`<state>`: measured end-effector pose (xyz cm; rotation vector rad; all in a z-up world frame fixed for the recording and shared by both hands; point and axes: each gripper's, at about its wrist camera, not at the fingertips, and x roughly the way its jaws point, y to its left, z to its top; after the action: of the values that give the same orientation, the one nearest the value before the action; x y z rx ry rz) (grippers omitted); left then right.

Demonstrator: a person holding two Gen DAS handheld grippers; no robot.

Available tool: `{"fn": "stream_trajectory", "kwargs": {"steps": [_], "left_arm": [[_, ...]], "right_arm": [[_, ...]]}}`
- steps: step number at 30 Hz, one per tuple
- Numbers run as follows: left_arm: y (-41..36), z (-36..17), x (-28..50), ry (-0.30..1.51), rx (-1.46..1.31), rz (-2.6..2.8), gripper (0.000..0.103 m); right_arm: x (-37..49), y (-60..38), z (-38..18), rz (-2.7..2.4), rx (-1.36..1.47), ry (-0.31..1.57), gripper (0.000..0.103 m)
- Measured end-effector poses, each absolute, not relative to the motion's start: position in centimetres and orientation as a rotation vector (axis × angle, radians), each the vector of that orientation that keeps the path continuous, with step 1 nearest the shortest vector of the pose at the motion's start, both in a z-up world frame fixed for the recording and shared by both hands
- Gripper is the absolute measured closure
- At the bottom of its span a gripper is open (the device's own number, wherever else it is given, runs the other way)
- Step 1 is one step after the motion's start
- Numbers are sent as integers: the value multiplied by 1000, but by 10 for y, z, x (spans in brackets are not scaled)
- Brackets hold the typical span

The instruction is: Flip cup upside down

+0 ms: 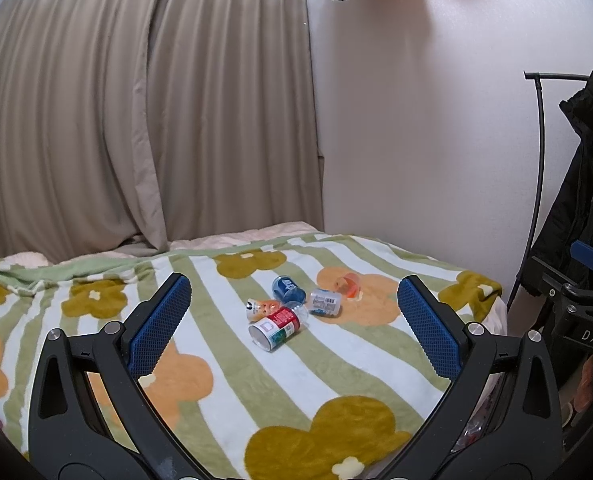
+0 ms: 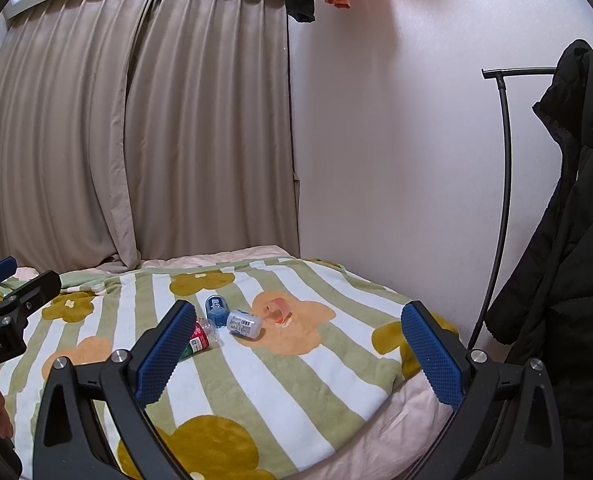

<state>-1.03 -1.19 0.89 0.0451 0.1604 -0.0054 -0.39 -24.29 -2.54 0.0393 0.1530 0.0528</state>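
A small translucent orange cup (image 1: 349, 284) lies on its side on an orange flower of the striped blanket; it also shows in the right wrist view (image 2: 278, 312). My left gripper (image 1: 294, 320) is open and empty, held above the blanket short of the cup. My right gripper (image 2: 300, 348) is open and empty, also short of the cup.
Small cans lie beside the cup: a blue one (image 1: 287, 288), a pale blue one (image 1: 325, 301), a red one (image 1: 274, 327), an orange-white one (image 1: 261, 307). The blanket-covered bed (image 1: 256, 376) ends at the right edge. Curtains hang behind, and a coat rack with a black jacket (image 2: 568, 280) stands at right.
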Motion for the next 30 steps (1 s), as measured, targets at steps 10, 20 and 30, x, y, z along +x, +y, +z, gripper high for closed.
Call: {"fn": "stream_trajectory", "kwargs": {"steps": [10,20,30], "left_arm": [[-13,8,-10,164,43,-7,0],[-14,4,-10,168,40,-8,0],[-13,4,-11,170,39,-8,0]], "right_arm": [[-3,-243,-27,53,38,154,1],[-4,-242,-29,53,38,157,1],[-3,-241,-29,52,37,159,1]]}}
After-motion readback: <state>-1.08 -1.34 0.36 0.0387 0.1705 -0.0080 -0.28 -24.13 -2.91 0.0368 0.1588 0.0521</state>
